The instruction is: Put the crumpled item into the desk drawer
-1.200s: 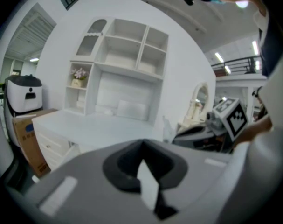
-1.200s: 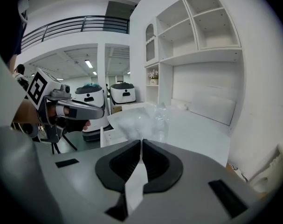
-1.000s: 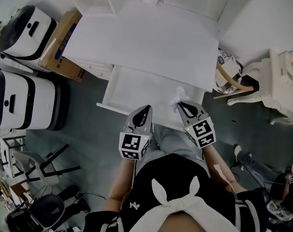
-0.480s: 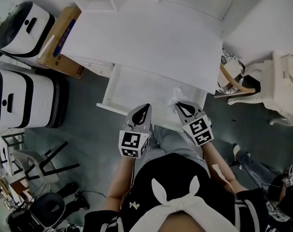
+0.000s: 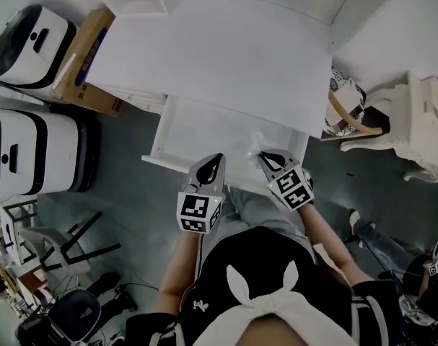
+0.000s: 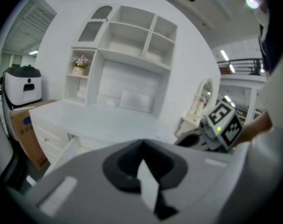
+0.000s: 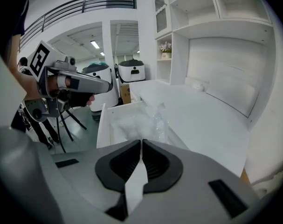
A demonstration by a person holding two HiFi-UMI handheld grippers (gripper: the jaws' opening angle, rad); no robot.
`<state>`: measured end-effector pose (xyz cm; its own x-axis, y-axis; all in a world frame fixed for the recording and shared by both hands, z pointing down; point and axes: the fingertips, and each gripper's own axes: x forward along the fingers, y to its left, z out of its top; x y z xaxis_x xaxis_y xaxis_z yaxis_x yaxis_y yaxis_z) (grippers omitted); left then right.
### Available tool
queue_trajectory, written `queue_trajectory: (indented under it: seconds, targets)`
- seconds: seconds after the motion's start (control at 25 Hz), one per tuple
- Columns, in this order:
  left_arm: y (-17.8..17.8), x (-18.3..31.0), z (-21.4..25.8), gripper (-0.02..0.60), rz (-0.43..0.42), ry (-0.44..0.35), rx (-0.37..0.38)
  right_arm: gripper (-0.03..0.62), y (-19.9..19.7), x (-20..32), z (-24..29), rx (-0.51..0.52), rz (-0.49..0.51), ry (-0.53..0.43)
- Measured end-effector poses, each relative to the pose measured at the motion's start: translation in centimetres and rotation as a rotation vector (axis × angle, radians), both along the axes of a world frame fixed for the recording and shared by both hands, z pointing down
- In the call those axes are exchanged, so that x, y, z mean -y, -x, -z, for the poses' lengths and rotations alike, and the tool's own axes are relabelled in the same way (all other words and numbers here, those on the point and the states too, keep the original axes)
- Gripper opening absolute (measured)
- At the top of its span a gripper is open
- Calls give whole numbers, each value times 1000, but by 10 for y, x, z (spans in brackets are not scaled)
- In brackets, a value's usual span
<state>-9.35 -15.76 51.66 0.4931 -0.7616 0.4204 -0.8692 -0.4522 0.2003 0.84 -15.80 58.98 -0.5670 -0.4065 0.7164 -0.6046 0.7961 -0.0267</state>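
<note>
Poking from the right claw (image 5: 265, 157), crumpled plastic (image 7: 143, 122) over drawer (image 5: 197, 132).

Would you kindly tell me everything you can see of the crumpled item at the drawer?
The crumpled item is a clear, glossy, wrinkled film, plastic by its look. It juts from the closed tips of the right hand-held gripper, which seems to pinch it, above the open drawer near its right end.

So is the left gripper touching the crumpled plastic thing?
Apart. The head view shows bare drawer floor between the left gripper and the crumpled plastic, which is at the right gripper's tips.
</note>
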Motion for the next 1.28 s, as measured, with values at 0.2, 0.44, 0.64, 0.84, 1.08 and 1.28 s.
queue_trajectory:
  seconds: [0.2,0.44,0.64,0.84,1.08,1.28]
  targets:
    - [-1,4,-3,5,-2,11,1,11,-2,0,-17,-30,19,43]
    - [-2,8,-9,5,-6,20,1,11,-4,0,-37,-64,45,82]
    - [-3,11,-16,5,-9,42,6,11,-2,3,-50,-72,64,108]
    - [-7,13,-21,5,-16,51,3,11,1,6,-63,-77,73,141]
    - [-10,14,-26,5,-18,69,10,11,4,7,-76,-75,89,179]
    - [-14,13,-28,5,-14,69,12,11,1,7,-94,-111,109,211]
